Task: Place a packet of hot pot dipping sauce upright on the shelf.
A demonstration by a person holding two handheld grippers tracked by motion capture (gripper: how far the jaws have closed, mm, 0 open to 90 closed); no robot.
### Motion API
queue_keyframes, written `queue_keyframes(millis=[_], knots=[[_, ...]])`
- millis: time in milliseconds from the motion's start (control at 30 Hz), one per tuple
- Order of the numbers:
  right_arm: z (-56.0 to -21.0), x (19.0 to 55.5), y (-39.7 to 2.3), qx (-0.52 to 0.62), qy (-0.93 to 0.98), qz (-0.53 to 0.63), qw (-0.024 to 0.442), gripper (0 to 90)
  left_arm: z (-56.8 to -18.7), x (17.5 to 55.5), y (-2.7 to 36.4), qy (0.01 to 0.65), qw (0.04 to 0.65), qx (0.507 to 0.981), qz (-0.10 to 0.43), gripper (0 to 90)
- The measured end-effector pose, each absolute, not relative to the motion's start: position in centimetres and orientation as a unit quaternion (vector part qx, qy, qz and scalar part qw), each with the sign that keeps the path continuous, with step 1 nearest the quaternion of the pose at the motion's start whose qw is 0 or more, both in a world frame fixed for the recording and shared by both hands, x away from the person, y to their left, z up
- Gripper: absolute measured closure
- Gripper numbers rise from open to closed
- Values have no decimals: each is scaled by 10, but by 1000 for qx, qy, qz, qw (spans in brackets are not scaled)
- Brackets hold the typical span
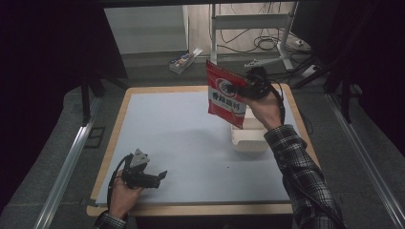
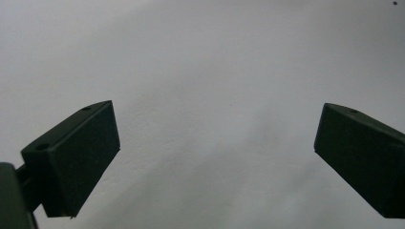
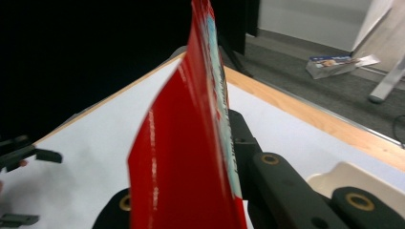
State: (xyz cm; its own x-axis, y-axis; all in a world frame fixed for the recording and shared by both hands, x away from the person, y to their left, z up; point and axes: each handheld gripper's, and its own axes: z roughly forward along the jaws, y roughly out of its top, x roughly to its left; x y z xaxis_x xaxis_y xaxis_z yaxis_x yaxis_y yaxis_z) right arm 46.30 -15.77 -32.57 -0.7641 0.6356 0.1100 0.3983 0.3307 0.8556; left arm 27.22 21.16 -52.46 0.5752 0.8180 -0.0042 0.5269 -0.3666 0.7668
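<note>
Above the far right part of the table [image 1: 143,102], the right gripper [image 1: 248,88] is clamped on a red snack packet [image 1: 224,95], lifted clear over a white tray [image 1: 248,140] that sits just below it. Judging from that, the pick-up is done and the placing is left (whether into the tray or elsewhere I cannot say). At the near left, the left gripper [image 1: 160,177] hangs over bare surface, jaws wide apart and holding nothing. Hard to read: the tray's inside is hidden behind packet and forearm, and the packet's print is too small to make out.
</note>
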Motion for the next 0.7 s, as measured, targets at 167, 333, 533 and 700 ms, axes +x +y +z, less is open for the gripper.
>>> queue_keyframes(millis=[167,333,533,700], knots=[[-324,472,-166,333,800,482,131,888,-524,272,212,420,381,802,188,15],[-322,481,-176,345,793,482,142,888,-524,272,212,419,384,801,188,17],[-318,493,-189,360,782,484,156,888,-524,272,211,419,385,801,188,18],[-317,502,-198,371,776,481,169,888,-524,272,211,419,385,801,188,18]])
